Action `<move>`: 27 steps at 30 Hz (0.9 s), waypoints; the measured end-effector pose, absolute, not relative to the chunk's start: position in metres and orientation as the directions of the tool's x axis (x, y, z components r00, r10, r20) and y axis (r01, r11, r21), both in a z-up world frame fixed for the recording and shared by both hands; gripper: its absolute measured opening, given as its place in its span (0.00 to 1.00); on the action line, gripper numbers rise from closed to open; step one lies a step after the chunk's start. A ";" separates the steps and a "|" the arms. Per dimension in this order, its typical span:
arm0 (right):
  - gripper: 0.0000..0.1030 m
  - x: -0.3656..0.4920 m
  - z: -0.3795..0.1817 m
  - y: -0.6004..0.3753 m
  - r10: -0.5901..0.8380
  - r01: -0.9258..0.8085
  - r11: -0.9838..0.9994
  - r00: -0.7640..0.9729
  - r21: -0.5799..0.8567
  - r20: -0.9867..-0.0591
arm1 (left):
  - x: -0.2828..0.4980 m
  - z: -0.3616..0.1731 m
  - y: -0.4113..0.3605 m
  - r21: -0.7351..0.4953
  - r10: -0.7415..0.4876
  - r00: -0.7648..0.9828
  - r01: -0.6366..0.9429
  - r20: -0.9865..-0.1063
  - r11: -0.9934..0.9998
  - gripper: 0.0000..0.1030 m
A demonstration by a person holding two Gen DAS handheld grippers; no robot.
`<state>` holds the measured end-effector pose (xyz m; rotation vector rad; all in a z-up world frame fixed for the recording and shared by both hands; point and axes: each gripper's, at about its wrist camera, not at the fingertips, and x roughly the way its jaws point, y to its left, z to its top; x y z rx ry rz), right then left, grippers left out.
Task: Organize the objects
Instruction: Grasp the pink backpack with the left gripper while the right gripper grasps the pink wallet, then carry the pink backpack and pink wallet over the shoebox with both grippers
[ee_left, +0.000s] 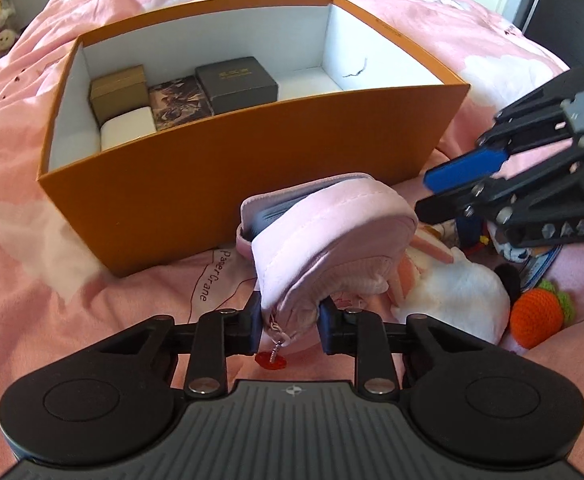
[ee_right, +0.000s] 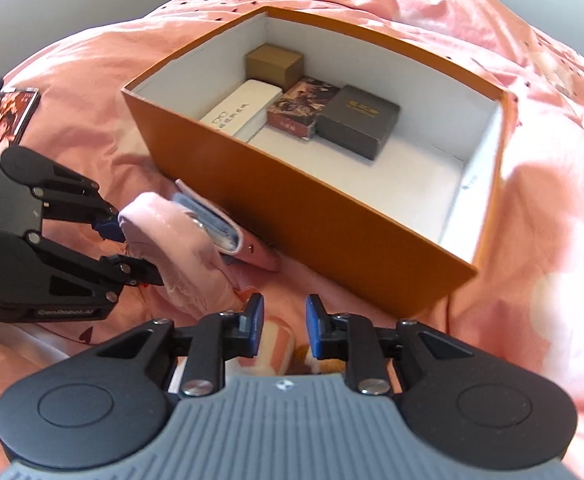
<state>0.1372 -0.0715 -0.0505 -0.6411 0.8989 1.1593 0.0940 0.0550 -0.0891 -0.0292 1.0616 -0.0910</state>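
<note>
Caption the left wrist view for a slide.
Left gripper pinches a pink pouch beside the orange box on a pink bedspread.

A soft pink zip pouch (ee_left: 328, 240), stuffed and part open with cards showing at its mouth, is pinched at its zip end between the left fingers (ee_left: 253, 326), a red charm dangling below them. Just beyond it stands the open orange box (ee_left: 251, 168), white inside, holding a gold box, white case, printed box and dark grey box in a row.

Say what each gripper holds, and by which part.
Left gripper pinches the pink pouch at its zipper end. Right gripper holds nothing.
</note>
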 end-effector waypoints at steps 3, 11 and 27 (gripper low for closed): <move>0.23 0.131 -0.057 -0.060 0.516 -0.976 0.217 0.123 -0.009 -0.847 | 0.093 -0.087 0.059 -0.070 -0.075 0.477 0.028 -0.876 0.997 0.28; 0.31 0.117 -0.076 -0.032 0.578 -0.989 0.050 0.142 -0.139 -0.804 | 0.089 -0.086 0.078 -0.071 -0.035 0.424 -0.069 -0.905 0.995 0.28; 0.20 0.093 -0.078 -0.032 0.621 -0.967 -0.008 0.194 -0.253 -0.760 | 0.080 -0.080 0.092 -0.136 -0.050 0.464 -0.154 -0.885 0.979 0.27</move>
